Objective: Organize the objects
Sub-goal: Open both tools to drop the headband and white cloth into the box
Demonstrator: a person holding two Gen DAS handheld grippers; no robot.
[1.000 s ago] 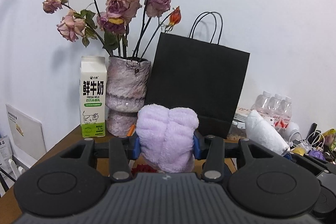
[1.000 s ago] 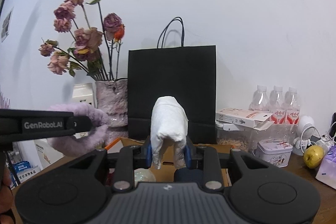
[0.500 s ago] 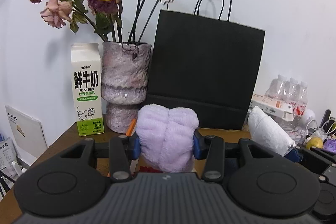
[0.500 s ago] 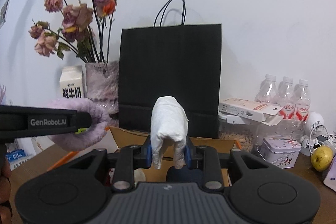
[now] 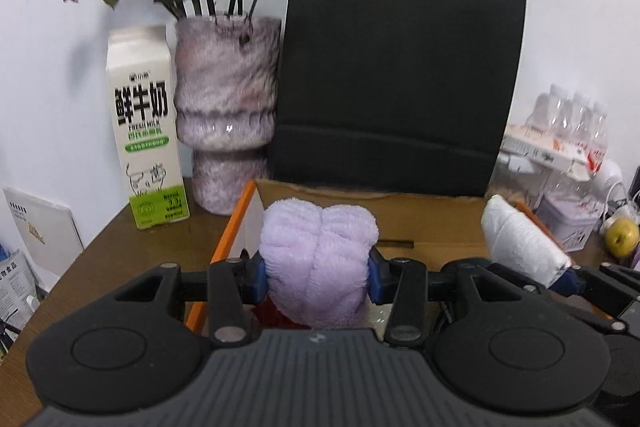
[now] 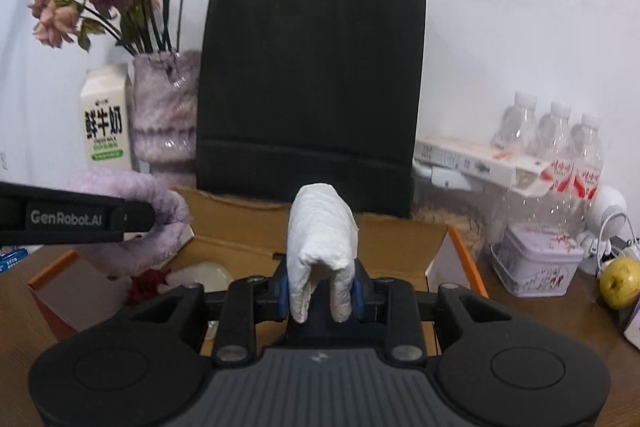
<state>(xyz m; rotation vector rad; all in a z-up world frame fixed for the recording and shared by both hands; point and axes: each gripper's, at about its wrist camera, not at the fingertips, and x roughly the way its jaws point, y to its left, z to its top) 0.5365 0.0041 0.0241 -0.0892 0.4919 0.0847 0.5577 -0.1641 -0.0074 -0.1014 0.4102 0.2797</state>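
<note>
Left gripper (image 5: pixel 316 273): pinches purple towel roll (image 5: pixel 318 259) between its pads, above cardboard box (image 5: pixel 400 219). Right gripper (image 6: pixel 320 293): clamps white towel roll (image 6: pixel 320 247) over same box.

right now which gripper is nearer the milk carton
Left. The left gripper sits just right of the milk carton; the right gripper is farther right, beyond it.

Milk carton (image 5: pixel 144 131): large black Chinese characters 鲜牛奶, "FRESH MILK" beneath, then a green band of small print too fine to read. Left gripper (image 6: pixel 72 217), on its side: "GenRobot.AI" in grey letters. Red characters on water bottles (image 6: pixel 576 163), unreadable.
</note>
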